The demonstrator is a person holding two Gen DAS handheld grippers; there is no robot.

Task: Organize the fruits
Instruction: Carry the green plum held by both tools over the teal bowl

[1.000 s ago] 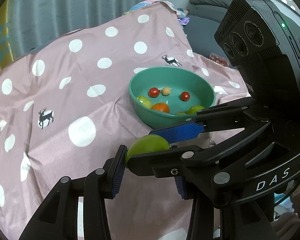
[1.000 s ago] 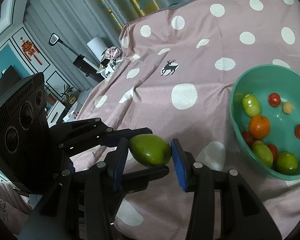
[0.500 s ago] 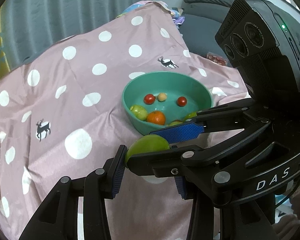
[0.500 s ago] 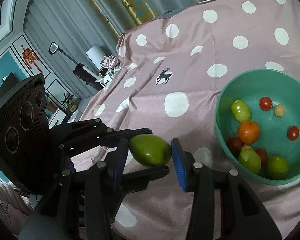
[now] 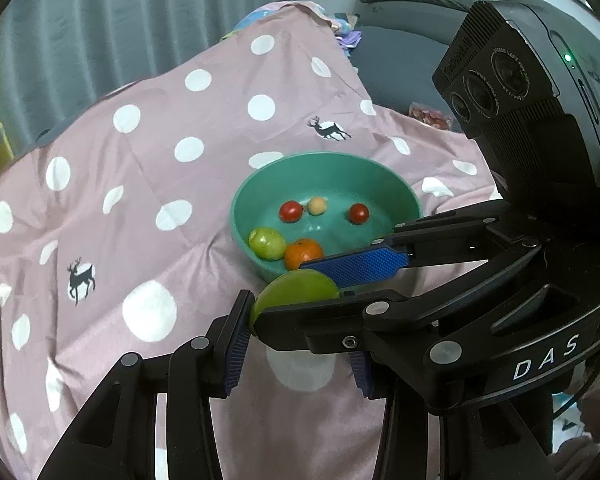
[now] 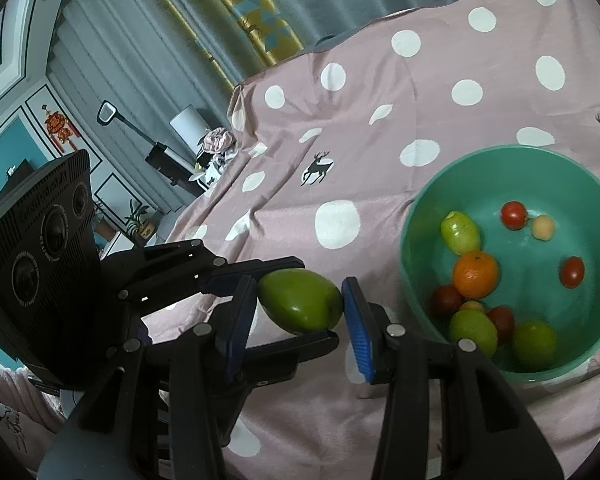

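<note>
We see both hand-held grippers clamped on one green mango [image 6: 300, 302]: left hand-held gripper [image 6: 278, 306] w/ pads top & bottom, right hand-held gripper [image 6: 300, 320] w/ pads on its ends. Mango's held off the pink dotted cloth [image 6: 360, 152], just left of the teal bowl [image 6: 416, 216] w/ fruit, near the bench's front edge.

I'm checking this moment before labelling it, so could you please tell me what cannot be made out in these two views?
- Green mango, left wrist view: its lower half is hidden behind the right gripper finger crossing it.
- Teal bowl, left wrist view: near-side fruits are hidden by a blue pad and the bowl's wall.
- Bowl, right wrist view: its right rim is cut off by the frame edge.
- Left gripper: whether its right pad touches the mango is hidden.
</note>
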